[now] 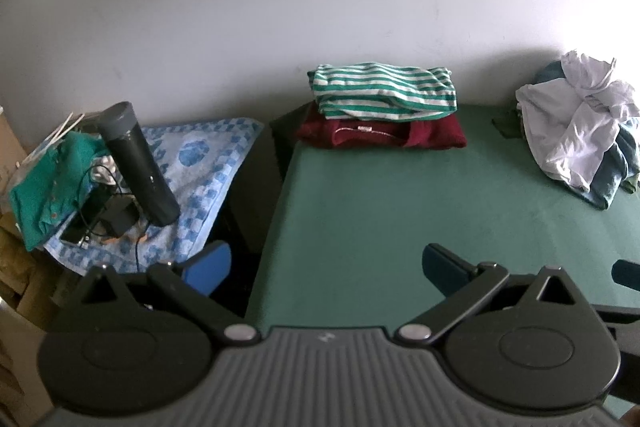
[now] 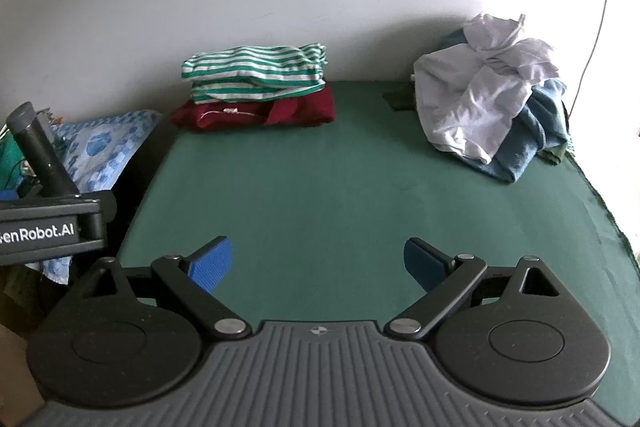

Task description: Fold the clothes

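1. The left gripper [image 1: 326,267] and right gripper [image 2: 318,261] hover over the bare green table [image 2: 320,179], fingers spread apart, holding nothing.
2. A folded striped shirt [image 2: 256,73] lies on a folded maroon garment [image 2: 256,113] at the back.
3. The unfolded heap [image 2: 492,103], white cloth topmost, sits back right; seemingly between garments, next comes pulling one out.

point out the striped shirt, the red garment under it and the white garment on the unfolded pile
striped shirt [image 2: 252,75], right wrist view, top fold
red garment [image 2: 304,109], right wrist view, right half
white garment [image 2: 476,103], right wrist view, middle
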`<state>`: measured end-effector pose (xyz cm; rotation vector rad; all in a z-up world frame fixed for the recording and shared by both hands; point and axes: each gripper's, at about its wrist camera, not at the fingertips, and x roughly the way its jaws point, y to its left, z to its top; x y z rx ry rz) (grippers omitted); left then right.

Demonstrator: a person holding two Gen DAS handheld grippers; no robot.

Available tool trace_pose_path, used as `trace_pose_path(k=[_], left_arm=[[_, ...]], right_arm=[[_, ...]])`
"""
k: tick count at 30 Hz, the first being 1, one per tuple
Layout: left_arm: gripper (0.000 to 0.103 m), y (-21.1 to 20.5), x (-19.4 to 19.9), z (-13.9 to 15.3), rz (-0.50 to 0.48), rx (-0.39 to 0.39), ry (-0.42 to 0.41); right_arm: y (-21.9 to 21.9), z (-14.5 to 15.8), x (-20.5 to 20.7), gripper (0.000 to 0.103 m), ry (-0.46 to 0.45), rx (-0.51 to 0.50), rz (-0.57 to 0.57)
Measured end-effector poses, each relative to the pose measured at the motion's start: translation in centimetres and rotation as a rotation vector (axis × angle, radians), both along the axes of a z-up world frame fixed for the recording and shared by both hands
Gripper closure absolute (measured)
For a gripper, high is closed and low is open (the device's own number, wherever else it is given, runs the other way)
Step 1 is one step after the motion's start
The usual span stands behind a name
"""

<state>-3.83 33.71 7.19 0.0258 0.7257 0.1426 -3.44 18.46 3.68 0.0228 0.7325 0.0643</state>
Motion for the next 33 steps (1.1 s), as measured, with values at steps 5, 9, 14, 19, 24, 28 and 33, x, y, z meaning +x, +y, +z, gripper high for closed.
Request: trace_pose_path(k=[5,9,14,19,24,28,33], left_arm=[[0.001,0.9,0.1,0.1,0.013,-0.015,-0.003],[0.001,1.2,0.1,-0.2,0.014,-0.012,0.0],[0.001,1.3,0.0,-0.7,0.007,0.001,0.006],[0.001,1.8,0.3,-1.3,0.012,-0.012,0.018],[0.001,1.9,0.4,-1.5,0.018,-0.012,0.025],[0.001,1.9,0.5,-1.6,0.024,-0.01,0.029],[0.001,1.7,0.4,-1.7,0.025,-0.007,0.033]], right_arm=[[0.6,-0.1,0.3,0.008,-0.002,0.022,0.01],[1.2,-0.2,0.3,0.008,-0.005,0.025,0.02],[1.8,-0.4,0.4,0.008,0.006,0.01,0.031],[2.4,-0.5,0.6,0.008,0.017,-0.022,0.031],[3.2,-0.3,0.5,0.008,0.025,-0.072,0.021],[3.1,-0.1,0.4,0.008,0.018,-0.071,0.025],[2.9,-0.3,0.5,0.008,0.031,-0.058,0.025]])
